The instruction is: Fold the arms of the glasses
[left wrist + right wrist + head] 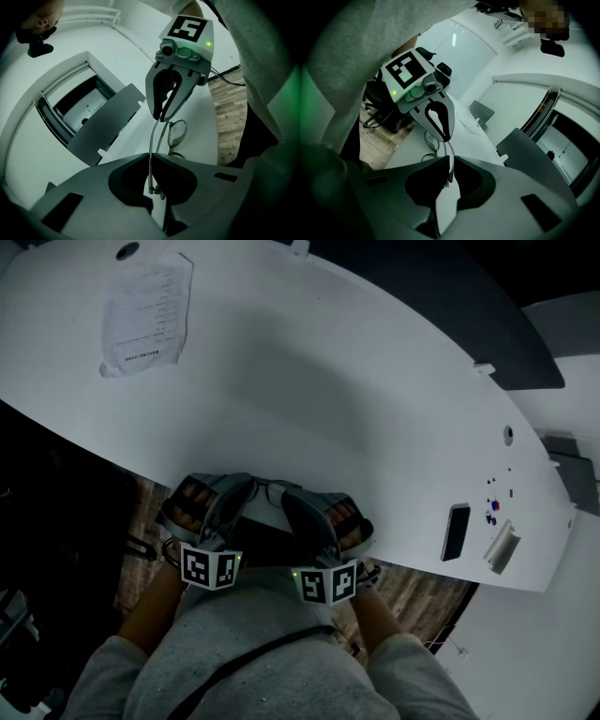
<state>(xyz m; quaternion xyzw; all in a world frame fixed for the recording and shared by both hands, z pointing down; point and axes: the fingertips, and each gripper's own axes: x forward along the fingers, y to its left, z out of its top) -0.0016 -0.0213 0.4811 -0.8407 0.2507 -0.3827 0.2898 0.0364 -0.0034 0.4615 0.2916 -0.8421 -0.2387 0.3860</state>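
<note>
Thin metal-framed glasses (268, 487) hang just above the front edge of the white table (356, 399), between my two grippers. My left gripper (240, 491) is shut on one thin arm, which runs up from between its jaws (150, 180) toward the right gripper's fingers (164, 101). A lens (177, 132) shows beyond that arm. My right gripper (294, 497) is shut on the other arm (450, 172), which leads up to the left gripper's fingers (438, 123). The rims (430, 140) are partly hidden behind those fingers.
A sheet of printed paper in a plastic sleeve (146, 310) lies at the far left of the table. A black phone-like slab (456, 532), a silver block (502, 547) and small coloured bits (492, 508) sit at the right end. Wooden floor (422, 592) lies below the table edge.
</note>
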